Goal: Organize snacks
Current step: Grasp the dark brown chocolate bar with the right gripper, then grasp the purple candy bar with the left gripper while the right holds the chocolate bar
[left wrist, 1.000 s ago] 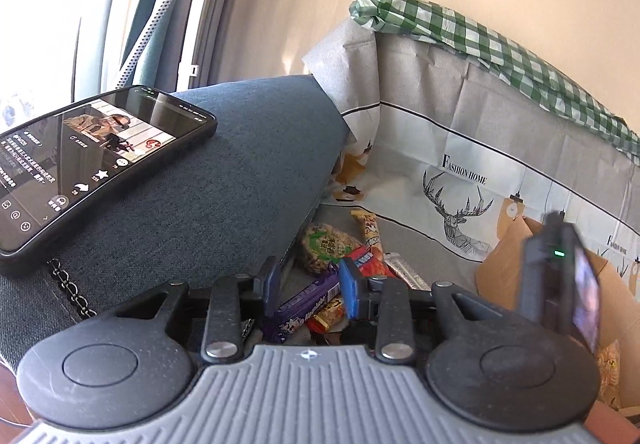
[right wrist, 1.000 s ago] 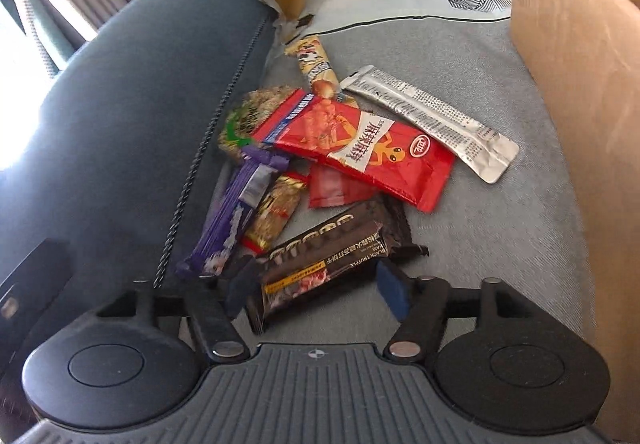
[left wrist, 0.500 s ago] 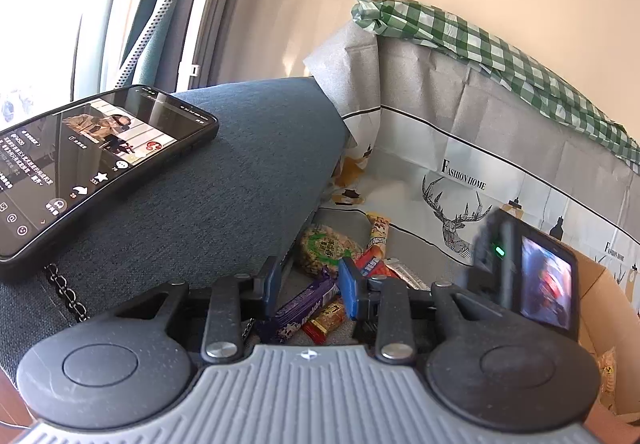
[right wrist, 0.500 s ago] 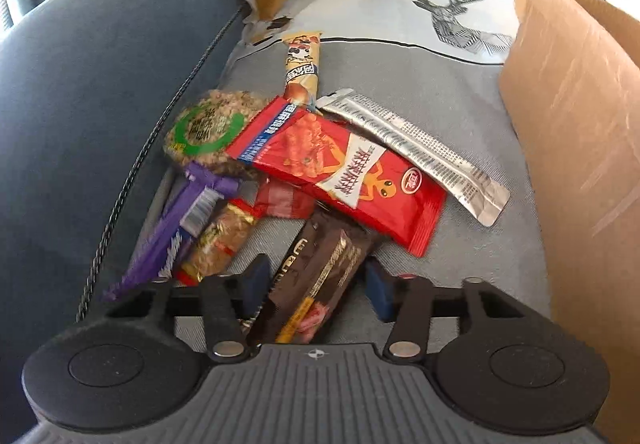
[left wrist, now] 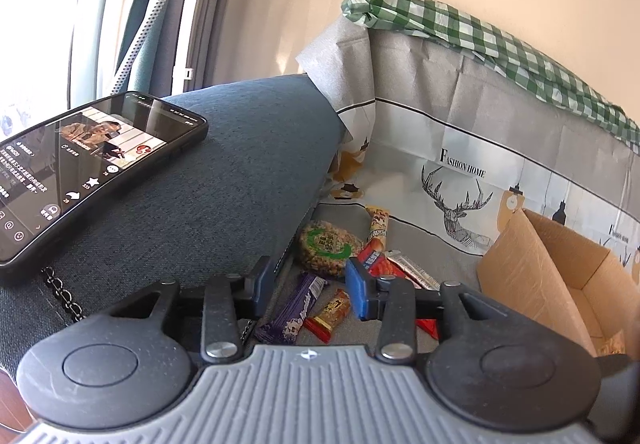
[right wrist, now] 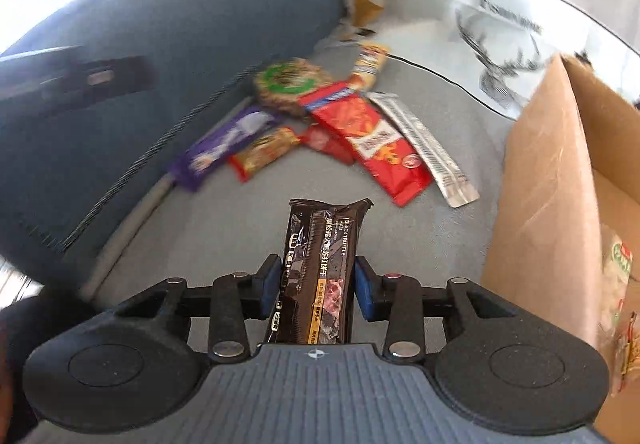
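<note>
Snacks: dark brown foil-wrapped biscuit bar (right wrist: pixel 320 276) pinched, jaws closing, in right gripper (right wrist: pixel 318 286) above grey sofa cover (right wrist: pixel 224 228), beside cardboard box (right wrist: pixel 548 180). Left gripper (left wrist: pixel 310 288) empty, jaws opening, over remaining packets (left wrist: pixel 328 248).

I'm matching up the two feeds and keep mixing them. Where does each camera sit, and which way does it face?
Left wrist: on the left gripper, above the sofa armrest by a phone, facing the sofa back; its opening jaws are empty.
Right wrist: on the right gripper, angled down at the seat; its jaws are closing on a dark biscuit pack.
Shared: the purple bar, round green-ringed snack and cardboard box.
</note>
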### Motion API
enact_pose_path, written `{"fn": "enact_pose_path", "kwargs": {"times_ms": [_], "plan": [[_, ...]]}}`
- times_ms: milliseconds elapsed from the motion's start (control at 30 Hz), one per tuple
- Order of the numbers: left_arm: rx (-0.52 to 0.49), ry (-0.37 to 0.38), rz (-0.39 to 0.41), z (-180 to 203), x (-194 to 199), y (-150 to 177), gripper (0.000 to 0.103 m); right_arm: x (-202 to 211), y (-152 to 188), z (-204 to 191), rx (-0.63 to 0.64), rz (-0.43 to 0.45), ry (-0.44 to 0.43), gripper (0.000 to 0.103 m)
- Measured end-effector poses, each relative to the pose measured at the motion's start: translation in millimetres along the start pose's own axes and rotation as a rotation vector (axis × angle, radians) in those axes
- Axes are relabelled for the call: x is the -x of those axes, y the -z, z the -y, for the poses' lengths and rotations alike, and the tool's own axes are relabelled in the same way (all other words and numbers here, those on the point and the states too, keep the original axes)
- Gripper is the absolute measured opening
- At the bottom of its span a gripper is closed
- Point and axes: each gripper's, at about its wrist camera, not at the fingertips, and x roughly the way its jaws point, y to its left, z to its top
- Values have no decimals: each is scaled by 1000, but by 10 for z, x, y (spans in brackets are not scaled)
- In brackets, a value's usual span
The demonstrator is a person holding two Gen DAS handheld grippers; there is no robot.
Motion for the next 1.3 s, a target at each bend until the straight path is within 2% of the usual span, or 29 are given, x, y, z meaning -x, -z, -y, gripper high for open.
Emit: {"fn": "enact_pose_path", "kwargs": {"times_ms": [133,233,400,567,767,967,1067,1167,1233,1300], "plan": [[-42,-16,-9,61,-19,47,46,193,119,-53,20,46,-30,40],[-70,-25,-24,96,-50,62,46,207,280,-15,-30,70,-42,41],[-138,-41,-78,215,-180,84,46,65,349,89,-90,62,-14,40],[-207,-66,-134,350,-377,135,46,-46,361,152,-77,77,24,41],[-270,-180,-189,501,-740,188,46,-139,436,100,-69,23,25,48],[-390,-323,-317,647,-1224,298,46,-186,478,107,-67,-36,23,52],[-429,-367,-365,676,-1389,366,45,-174,486,93,-56,-37,21,53],[-420,-371,-388,640,-1427,379,41,-166,495,102,-61,-41,15,53],[-380,-345,-399,568,-1411,347,25,-161,498,100,-57,-40,14,53],[-320,-321,-404,465,-1377,299,22,-163,500,97,-53,-39,13,52]]}}
